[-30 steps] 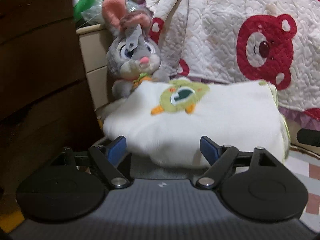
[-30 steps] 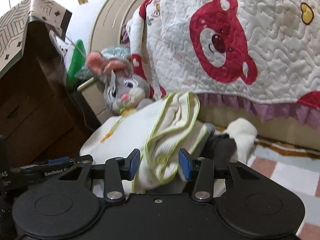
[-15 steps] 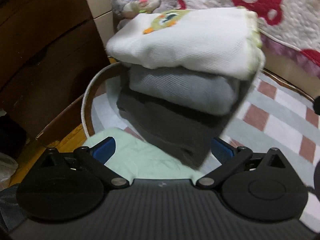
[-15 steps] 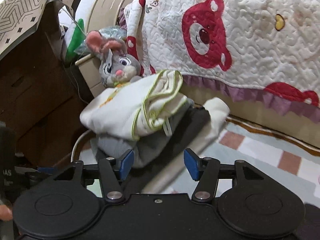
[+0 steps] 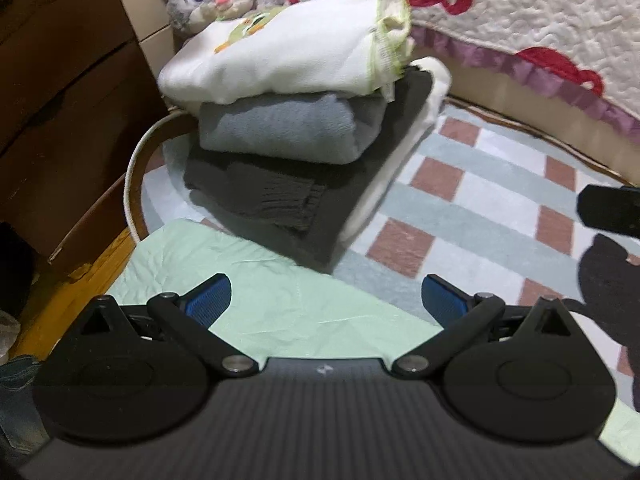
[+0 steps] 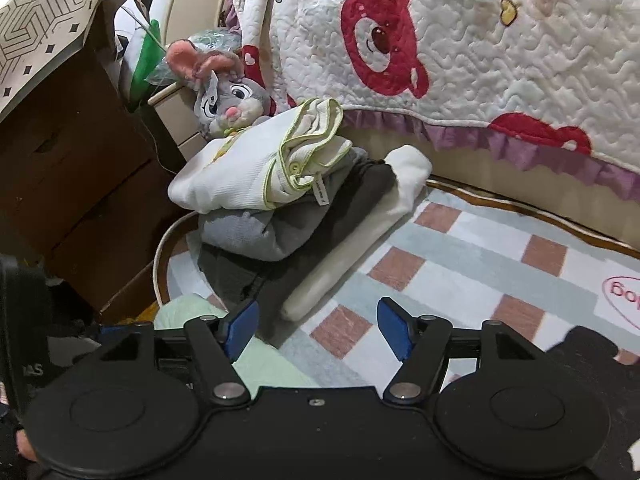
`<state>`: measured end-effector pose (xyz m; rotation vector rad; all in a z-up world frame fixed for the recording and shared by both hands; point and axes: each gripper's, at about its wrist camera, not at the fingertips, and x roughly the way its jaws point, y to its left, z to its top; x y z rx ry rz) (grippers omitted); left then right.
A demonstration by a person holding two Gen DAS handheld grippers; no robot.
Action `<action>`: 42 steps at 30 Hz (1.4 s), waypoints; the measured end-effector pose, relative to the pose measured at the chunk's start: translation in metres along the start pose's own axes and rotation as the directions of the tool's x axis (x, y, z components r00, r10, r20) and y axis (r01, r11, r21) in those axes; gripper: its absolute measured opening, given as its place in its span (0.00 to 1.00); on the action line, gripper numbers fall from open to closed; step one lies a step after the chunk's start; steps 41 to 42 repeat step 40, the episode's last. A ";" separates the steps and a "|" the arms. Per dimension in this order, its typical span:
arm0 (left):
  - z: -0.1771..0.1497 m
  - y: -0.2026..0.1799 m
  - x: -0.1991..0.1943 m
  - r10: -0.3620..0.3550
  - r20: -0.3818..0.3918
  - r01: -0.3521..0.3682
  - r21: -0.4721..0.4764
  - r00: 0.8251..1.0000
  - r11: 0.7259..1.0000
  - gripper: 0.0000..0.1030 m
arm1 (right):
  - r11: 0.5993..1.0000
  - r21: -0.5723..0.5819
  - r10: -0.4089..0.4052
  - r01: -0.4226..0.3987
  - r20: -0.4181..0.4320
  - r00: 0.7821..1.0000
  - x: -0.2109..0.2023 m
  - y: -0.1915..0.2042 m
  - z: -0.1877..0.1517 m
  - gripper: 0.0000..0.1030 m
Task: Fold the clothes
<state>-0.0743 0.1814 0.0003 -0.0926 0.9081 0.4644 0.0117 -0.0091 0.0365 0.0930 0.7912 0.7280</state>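
Both grippers have pulled back from the stack since a second ago. The left gripper (image 5: 324, 296) hangs with jaws released and empty above a pale green garment (image 5: 256, 292), whose near edge is hidden. The right gripper (image 6: 316, 326) is likewise spread, holding nothing. Beyond the jaws, the folded white garment with green trim (image 6: 240, 180) tops grey folded clothes (image 5: 280, 132) on the checked rug (image 5: 480, 184).

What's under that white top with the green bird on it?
Under the white top lies a folded light grey garment, then a dark grey knit, then a cream piece on the checked rug. Their covered parts cannot be seen.
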 end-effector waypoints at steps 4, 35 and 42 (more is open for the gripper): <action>0.000 -0.011 -0.014 -0.011 0.026 0.011 0.014 1.000 1.000 1.00 | 0.998 -0.029 -0.055 0.055 0.007 0.998 -0.012 0.000 -0.005 0.75; -0.001 -0.038 -0.030 -0.010 0.044 0.008 0.040 0.999 0.999 1.00 | 0.999 0.020 -0.049 0.047 0.064 0.997 -0.031 0.002 -0.023 0.81; -0.002 -0.046 -0.031 -0.029 0.046 0.026 0.071 0.999 0.997 1.00 | 0.999 0.026 -0.035 0.033 0.056 0.998 -0.031 0.000 -0.024 0.81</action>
